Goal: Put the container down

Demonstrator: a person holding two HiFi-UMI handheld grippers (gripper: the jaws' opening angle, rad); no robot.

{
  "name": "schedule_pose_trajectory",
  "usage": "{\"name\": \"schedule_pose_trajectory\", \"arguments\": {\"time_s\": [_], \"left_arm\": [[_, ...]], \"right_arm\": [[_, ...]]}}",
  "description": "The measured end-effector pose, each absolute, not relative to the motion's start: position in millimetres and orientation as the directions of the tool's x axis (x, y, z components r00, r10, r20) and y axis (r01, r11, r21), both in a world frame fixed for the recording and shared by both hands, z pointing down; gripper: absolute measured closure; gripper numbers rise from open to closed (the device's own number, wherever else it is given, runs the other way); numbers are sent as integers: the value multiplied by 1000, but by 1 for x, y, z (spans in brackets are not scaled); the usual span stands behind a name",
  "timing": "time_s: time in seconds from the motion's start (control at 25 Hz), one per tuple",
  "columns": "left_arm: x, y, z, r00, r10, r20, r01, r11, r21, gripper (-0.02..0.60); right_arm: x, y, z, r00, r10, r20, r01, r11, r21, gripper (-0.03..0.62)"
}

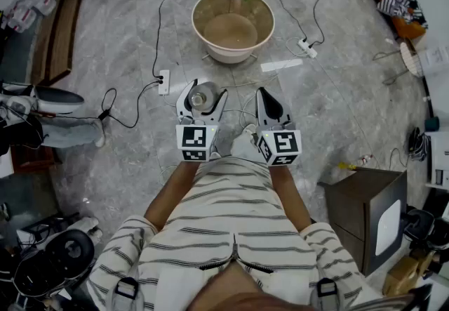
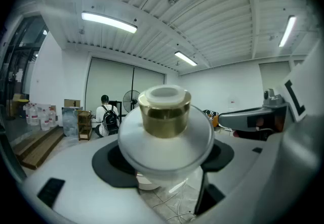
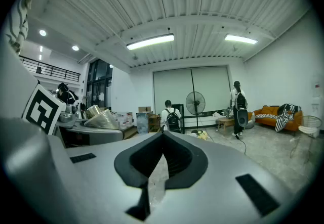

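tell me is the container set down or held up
Held up: the container is clamped between the left hand-held gripper's pads, with the floor visible below it.

We're holding both grippers out front side by side, forearms bare: left gripper [image 1: 202,95] jaws wide, clamped round the container [image 2: 165,127], right gripper [image 1: 262,92] jaws pinched together at the tips

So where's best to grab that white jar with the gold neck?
Probably around the wide white belly of the jar, from the side with a jaw on each flank, as the left gripper does. The bulge seats between the pads; the gold neck is narrower.
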State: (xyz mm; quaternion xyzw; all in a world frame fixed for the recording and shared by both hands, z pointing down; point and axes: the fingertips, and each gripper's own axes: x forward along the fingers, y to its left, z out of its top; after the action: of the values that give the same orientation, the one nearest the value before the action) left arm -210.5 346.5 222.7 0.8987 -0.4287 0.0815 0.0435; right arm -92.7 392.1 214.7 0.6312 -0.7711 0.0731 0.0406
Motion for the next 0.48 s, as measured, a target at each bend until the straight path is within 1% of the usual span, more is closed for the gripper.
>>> {"name": "schedule_pose_trajectory", "arguments": {"time_s": [0.2, 0.48], "left_arm": [[-209, 348, 228, 617, -765, 185, -779, -627, 8, 253], [-188, 335, 236, 623, -757, 197, -773, -635, 8, 253]], "right_arm": [[-90, 396, 214, -196, -973, 126, -979, 187, -79, 587], [-69, 380, 221, -189, -975, 118, -979, 178, -104, 586]]}}
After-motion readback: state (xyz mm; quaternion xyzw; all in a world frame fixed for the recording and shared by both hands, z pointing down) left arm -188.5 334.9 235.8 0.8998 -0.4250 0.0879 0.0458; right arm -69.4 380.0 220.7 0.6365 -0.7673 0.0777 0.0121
